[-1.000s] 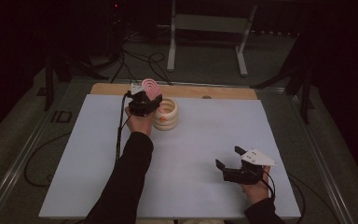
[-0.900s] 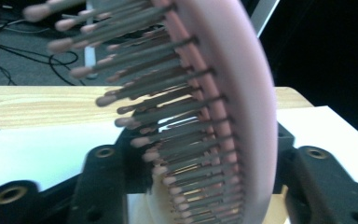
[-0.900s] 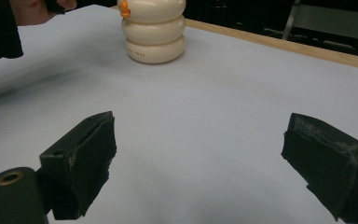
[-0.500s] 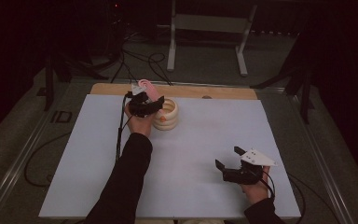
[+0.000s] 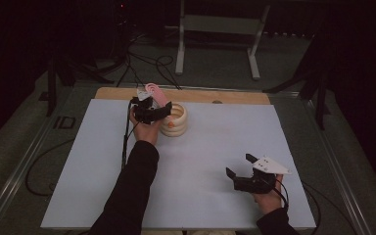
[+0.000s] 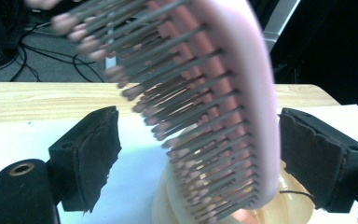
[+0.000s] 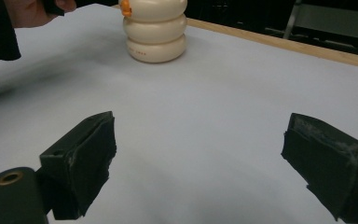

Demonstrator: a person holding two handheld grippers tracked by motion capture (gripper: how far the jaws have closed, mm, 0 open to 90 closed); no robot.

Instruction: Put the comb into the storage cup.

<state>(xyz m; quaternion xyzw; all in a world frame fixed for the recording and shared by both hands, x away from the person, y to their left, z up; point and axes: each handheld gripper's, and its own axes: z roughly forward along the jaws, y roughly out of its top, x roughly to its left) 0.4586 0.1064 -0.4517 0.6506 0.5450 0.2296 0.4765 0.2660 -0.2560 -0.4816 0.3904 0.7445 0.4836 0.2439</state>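
Across the white worktop point(image 5: 205, 147) I am letting my left tool point(image 6: 200, 154) spread wide off the pink brush point(image 6: 223, 93), now standing in the cream holder point(image 5: 175, 120) (released, I judge), while my right tool point(image 5: 238, 167) is waiting open.

Pink hairbrush point(image 6: 242, 93) w/ grey bristles, cream ribbed holder point(image 7: 154, 30) w/ orange bit, white table point(image 5: 215, 147).
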